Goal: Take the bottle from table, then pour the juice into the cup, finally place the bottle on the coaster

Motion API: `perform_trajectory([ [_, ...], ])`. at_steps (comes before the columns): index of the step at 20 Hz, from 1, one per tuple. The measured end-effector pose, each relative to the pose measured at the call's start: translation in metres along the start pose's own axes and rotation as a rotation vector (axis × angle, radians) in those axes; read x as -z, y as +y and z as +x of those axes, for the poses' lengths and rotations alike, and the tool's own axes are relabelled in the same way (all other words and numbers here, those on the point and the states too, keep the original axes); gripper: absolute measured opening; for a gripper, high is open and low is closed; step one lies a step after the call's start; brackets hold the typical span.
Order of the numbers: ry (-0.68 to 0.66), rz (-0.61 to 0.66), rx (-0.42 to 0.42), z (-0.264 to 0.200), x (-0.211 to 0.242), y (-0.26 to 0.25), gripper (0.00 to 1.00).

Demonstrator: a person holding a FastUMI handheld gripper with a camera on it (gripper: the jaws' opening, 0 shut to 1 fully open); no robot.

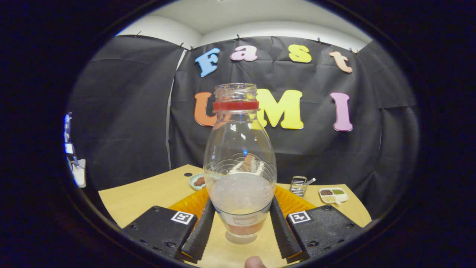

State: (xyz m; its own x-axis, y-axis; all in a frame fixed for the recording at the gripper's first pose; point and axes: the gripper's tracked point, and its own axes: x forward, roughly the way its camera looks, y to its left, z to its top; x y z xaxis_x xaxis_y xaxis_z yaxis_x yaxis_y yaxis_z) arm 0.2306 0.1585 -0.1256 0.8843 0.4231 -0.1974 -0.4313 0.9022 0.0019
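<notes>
Gripper fingers stand one on each side of the clear bottle, pressing its lower body, so the tool is clamped on it; the bottle stands upright between them, cap off, a red ring at its neck, pale liquid low inside, its base just above the wooden table. Behind it lies an orange plate; farther back sit a small dish, a wire basket and a divided tray
</notes>
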Motion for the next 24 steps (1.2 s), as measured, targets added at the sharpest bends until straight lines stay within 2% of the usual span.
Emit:
perform_trajectory([
  [12,0.115,0.056,-0.014,0.087,0.109,0.003,0.78],
  [17,0.155,0.051,-0.01,0.101,0.14,0.002,0.79],
  [24,0.172,0.062,0.008,0.107,0.158,-0.005,0.82],
])
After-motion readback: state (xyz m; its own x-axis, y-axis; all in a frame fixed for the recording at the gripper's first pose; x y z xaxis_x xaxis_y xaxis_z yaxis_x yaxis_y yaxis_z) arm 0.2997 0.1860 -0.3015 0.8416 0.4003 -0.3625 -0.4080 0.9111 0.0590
